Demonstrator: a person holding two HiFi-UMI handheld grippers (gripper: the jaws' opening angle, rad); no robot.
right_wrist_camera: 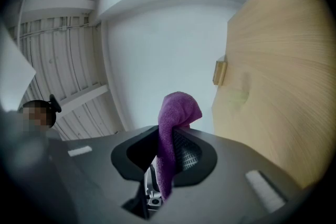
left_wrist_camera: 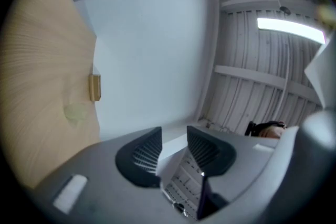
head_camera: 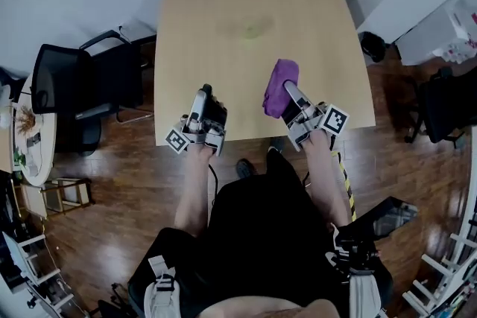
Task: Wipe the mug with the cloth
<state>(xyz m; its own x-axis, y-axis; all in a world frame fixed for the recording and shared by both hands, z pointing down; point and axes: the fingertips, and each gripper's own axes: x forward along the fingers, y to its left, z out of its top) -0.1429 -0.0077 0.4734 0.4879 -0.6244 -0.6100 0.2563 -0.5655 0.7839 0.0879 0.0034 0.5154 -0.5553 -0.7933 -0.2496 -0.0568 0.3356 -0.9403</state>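
The right gripper (head_camera: 289, 91) has its jaws shut tight on the purple cloth (head_camera: 280, 83), and holds it up over the near side of the desk (head_camera: 223, 26). The left gripper (left_wrist_camera: 174, 139) has its jaws wide apart with nothing in them. No mug shows in any view, so I think no wiping is going on. Next, the left gripper would need a mug to hold while the cloth rubs it. The cloth looks soft and bunched, and flops over at the top.
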